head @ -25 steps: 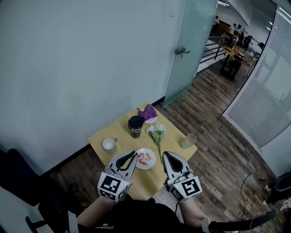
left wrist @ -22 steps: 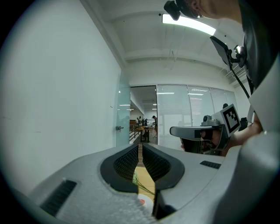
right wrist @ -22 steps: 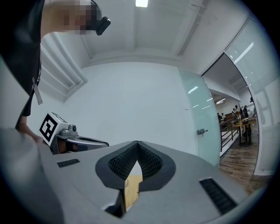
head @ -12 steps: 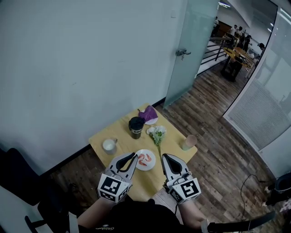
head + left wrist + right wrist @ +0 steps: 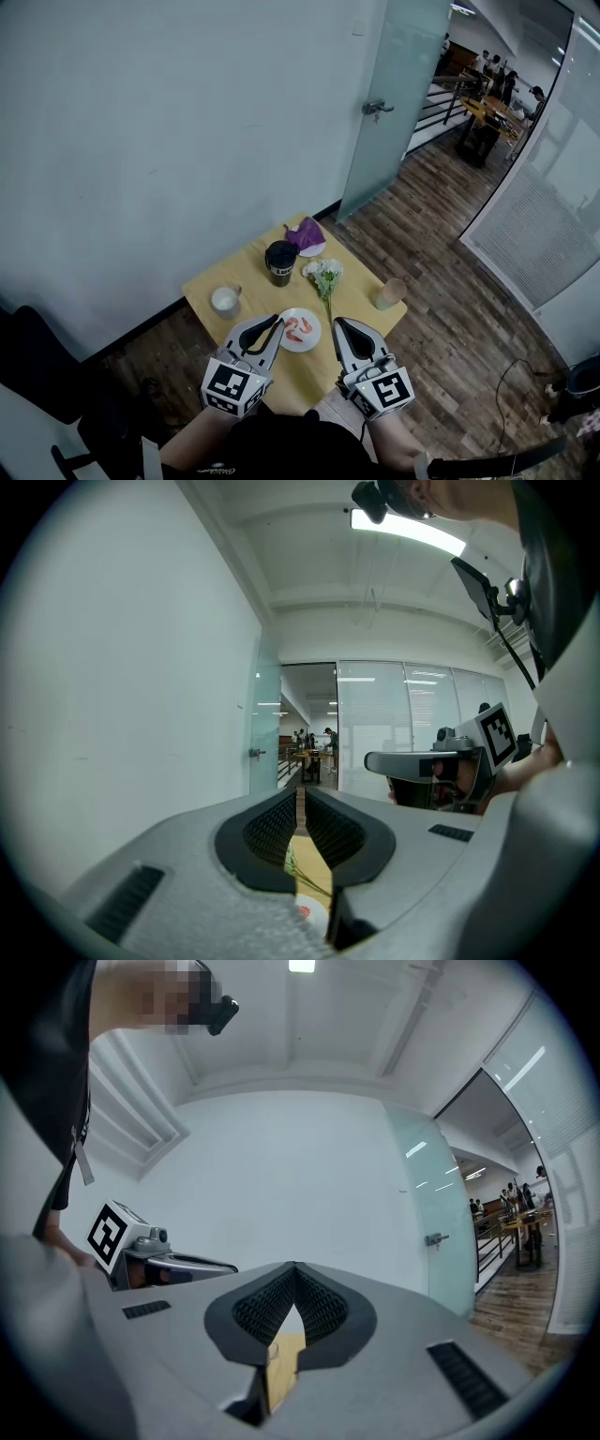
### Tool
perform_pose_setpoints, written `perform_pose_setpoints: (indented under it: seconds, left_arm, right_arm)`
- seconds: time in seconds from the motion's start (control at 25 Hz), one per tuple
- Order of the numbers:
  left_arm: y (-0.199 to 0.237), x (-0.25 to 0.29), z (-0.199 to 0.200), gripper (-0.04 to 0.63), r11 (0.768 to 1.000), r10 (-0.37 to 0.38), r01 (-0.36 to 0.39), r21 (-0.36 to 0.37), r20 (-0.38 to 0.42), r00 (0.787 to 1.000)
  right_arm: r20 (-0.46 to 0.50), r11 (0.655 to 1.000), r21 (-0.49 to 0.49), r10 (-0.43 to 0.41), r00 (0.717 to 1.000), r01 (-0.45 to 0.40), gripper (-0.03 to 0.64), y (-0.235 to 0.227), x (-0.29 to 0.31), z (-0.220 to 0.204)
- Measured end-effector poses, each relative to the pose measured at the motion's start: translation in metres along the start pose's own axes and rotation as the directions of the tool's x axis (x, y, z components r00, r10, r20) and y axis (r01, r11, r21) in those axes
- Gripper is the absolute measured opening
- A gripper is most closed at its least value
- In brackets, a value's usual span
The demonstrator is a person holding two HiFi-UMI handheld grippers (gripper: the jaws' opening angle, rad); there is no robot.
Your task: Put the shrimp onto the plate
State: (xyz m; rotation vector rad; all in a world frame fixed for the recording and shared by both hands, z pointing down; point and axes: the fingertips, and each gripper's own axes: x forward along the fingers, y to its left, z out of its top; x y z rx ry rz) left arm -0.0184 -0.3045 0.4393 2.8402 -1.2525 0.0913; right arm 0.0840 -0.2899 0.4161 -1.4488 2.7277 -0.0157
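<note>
Two pink shrimp (image 5: 298,325) lie on a small white plate (image 5: 302,341) near the front of a yellow table (image 5: 298,367). In the head view my left gripper (image 5: 275,320) hovers just left of the plate, and my right gripper (image 5: 338,322) hovers just to its right. Both are shut and hold nothing. In the left gripper view, my left gripper (image 5: 301,794) shows a sliver of plate and shrimp (image 5: 302,911) through the slit between its jaws. In the right gripper view, my right gripper (image 5: 294,1267) has its tips touching, with only tabletop (image 5: 277,1377) below.
On the table stand a dark cup (image 5: 279,261), a white cup (image 5: 225,299), a pale tumbler (image 5: 389,292), white flowers (image 5: 324,275) and a purple cloth on a dish (image 5: 306,233). The wall lies behind, a glass door (image 5: 389,103) and wood floor to the right.
Both grippers have stayed almost still; the right one has drifted slightly towards me. The shrimp and plate have not moved.
</note>
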Motion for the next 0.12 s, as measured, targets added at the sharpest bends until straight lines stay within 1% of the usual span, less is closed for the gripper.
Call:
perform_pose_setpoints:
  seconds: [0.12]
  left_arm:
    - [0.0018,0.0011,-0.0008,0.032,1.000,0.000,0.000,-0.002,-0.001,1.000]
  right_arm:
    - [-0.017,1.000,-0.003,0.003,1.000,-0.003,0.002,-0.0006,0.0007,-0.0031]
